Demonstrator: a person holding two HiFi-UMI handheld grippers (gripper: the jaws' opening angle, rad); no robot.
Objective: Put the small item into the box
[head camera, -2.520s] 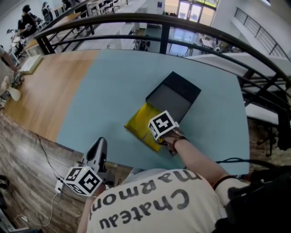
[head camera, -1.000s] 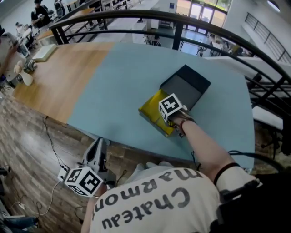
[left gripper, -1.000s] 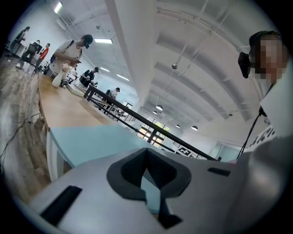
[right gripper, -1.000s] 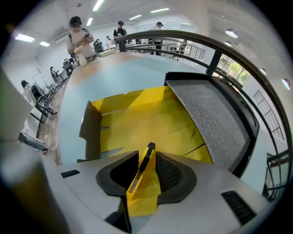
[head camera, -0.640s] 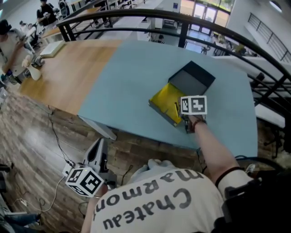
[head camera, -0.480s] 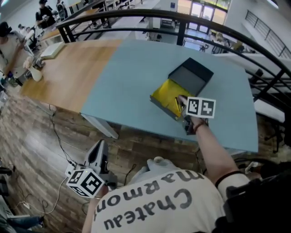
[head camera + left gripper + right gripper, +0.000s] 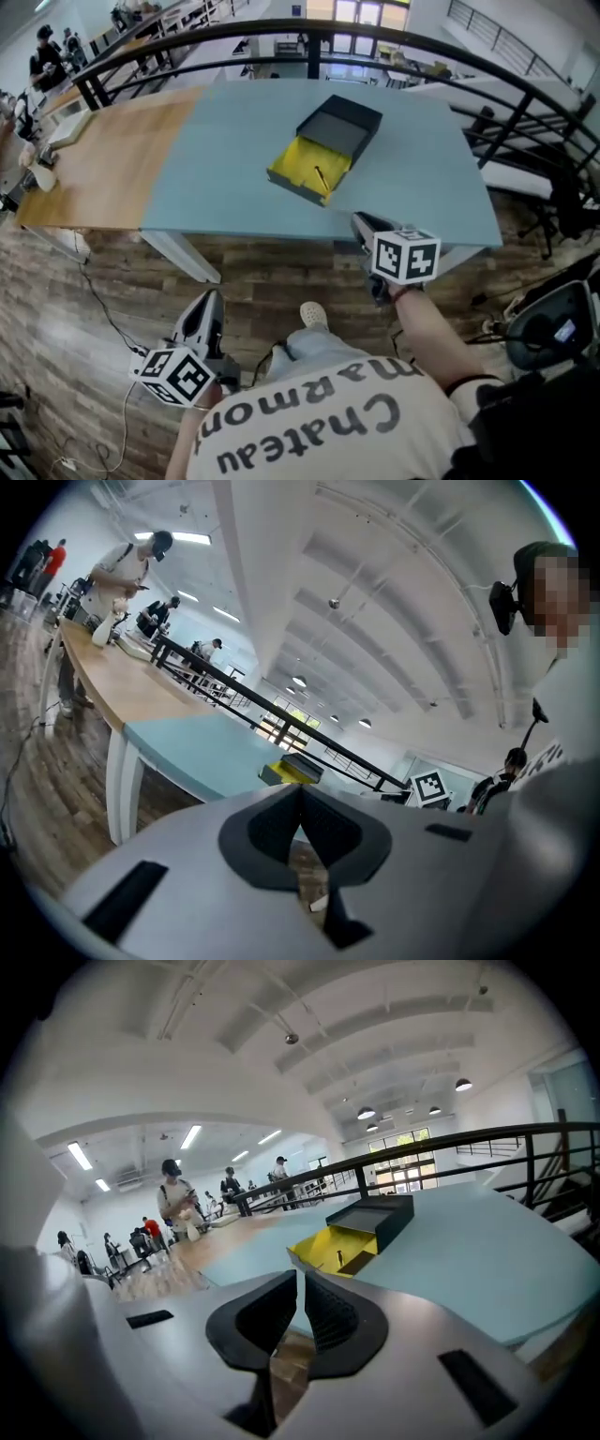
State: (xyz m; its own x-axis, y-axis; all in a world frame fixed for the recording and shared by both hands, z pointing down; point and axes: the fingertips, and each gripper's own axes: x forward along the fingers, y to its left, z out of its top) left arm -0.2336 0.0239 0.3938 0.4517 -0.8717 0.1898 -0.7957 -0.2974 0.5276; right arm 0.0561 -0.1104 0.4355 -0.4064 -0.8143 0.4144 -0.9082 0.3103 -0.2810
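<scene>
Small item (image 7: 321,176) sits inside the box (image 7: 302,167), on the yellow lining near the right-hand wall. It's a thin, dark, stick-like piece; too small to say more. In the right gripper view it reads as a short dark sliver (image 7: 338,1258) against the yellow floor of the box (image 7: 330,1246).

Right gripper (image 7: 362,222): jaws together with only a hairline slit between them, nothing held (image 7: 300,1281). It hangs at the near edge of the table (image 7: 234,141), well apart from the box, and points roughly toward it. The item is ahead of it, a bit left in the head view.

Left gripper (image 7: 210,300): jaws also pressed together and empty (image 7: 301,791). It's low on the person's left over the floor (image 7: 281,281), well apart from the table and the box.

Materials/shapes:
- Box: shallow rectangular tray with dark outer walls and a bright yellow inside.
- Lid (image 7: 339,127): matte black, rectangular, open side up. It sits at the far end of the tray, touching or overlapping it.
- Table: smooth pale teal top, with a wood-grain section (image 7: 103,159) at the left.
- Floor: dark wood planks.
- Black curved railing (image 7: 375,42) beyond the table.
- Gripper bodies: grey shell with ribbed black jaw pads.
</scene>
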